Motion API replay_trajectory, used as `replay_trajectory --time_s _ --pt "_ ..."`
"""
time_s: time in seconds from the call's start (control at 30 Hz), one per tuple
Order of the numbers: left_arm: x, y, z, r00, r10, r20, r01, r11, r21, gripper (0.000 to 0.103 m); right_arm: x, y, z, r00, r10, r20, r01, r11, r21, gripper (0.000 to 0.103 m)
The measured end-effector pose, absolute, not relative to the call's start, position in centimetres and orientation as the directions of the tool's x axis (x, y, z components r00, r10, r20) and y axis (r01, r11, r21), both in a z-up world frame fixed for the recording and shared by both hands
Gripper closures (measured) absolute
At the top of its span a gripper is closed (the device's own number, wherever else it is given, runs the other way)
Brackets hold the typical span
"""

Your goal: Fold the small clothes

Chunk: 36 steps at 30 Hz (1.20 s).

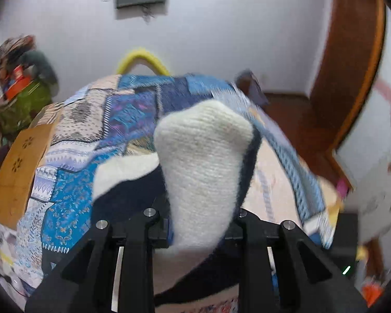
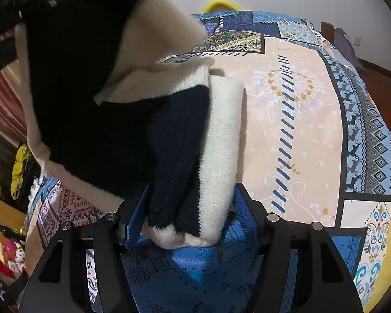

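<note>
A small knitted sweater (image 1: pixel 203 156) in cream and navy lies partly on a bed with a patterned blue and peach sheet (image 1: pixel 73 182). My left gripper (image 1: pixel 198 216) is shut on a cream fold of it, which rises between the black fingers and hides their tips. In the right wrist view the sweater (image 2: pixel 169 135) is folded into a thick bundle. My right gripper (image 2: pixel 190 208) is shut on the bundle's near end, its blue pads (image 2: pixel 243 208) pressing both sides. Another part of the sweater hangs lifted at the upper left, above the sheet (image 2: pixel 299 130).
A yellow curved handle (image 1: pixel 140 57) shows behind the bed's far edge. A brown cardboard box (image 1: pixel 20 161) and a heap of clothes (image 1: pixel 20 86) stand left of the bed. A wooden door frame (image 1: pixel 352 65) is at the right, with a white wall behind.
</note>
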State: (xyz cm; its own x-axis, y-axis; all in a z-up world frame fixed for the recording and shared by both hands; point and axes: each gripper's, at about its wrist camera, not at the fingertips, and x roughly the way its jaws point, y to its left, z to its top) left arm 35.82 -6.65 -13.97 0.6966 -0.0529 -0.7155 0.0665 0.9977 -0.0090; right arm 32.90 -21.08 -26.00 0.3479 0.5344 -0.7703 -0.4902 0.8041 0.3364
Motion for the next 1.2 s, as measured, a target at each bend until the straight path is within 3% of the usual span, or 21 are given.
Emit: replay_trajectory --time_s 0.03,0.17,0.27,0.37,0.5,0.57,0.67,0.83,0.97,1.2 --pt "35.6 -7.2 -14.6 0.680 -0.058 -0.731 0.099 0.995 0.012 0.078 32.8 -21.1 -26.0 0.348 0.537 -0.769 -0.492 0.802 0.338 0.043" --pt "33.5 -8.9 -16.1 0.615 -0.083 -0.784 0.244 0.966 0.088 0.050 32.8 -21.4 -25.8 0.351 0.546 -0.761 -0.501 0.796 0.340 0.043" --pt "32.0 -9.1 -15.5 0.608 -0.113 -0.786 0.305 0.947 0.100 0.047 33.1 -21.3 -25.8 0.340 0.548 -0.764 -0.507 0.791 0.341 0.043" --pt "30.9 -7.9 -13.9 0.590 -0.186 -0.785 0.313 0.950 0.010 0.041 33.1 -21.4 -25.4 0.345 0.542 -0.766 -0.516 0.792 0.328 0.043" --pt "30.1 -5.0 -11.3 0.598 -0.260 -0.759 0.277 0.955 -0.108 0.039 33.0 -21.6 -24.8 0.360 0.535 -0.764 -0.524 0.794 0.308 0.043" --pt "30.0 -3.5 -10.3 0.628 -0.249 -0.737 0.245 0.963 -0.116 0.033 33.2 -21.7 -24.6 0.365 0.530 -0.766 -0.530 0.794 0.297 0.043" --pt "31.1 -1.2 -10.4 0.659 -0.186 -0.728 0.180 0.980 -0.087 0.032 33.8 -21.7 -24.3 0.372 0.519 -0.769 -0.537 0.796 0.277 0.043" --pt "34.7 1.5 -15.9 0.606 -0.039 -0.795 0.082 0.997 0.014 0.032 35.2 -21.4 -23.6 0.378 0.535 -0.755 -0.560 0.782 0.274 0.043" --pt "34.6 3.2 -19.8 0.531 -0.121 -0.839 0.106 0.991 -0.075 0.031 37.2 -20.8 -23.5 0.391 0.530 -0.753 -0.583 0.775 0.243 0.042" --pt "32.9 4.4 -21.6 0.547 -0.172 -0.819 0.143 0.984 -0.111 0.028 41.4 -19.4 -24.1 0.371 0.547 -0.750 -0.613 0.751 0.245 0.042"
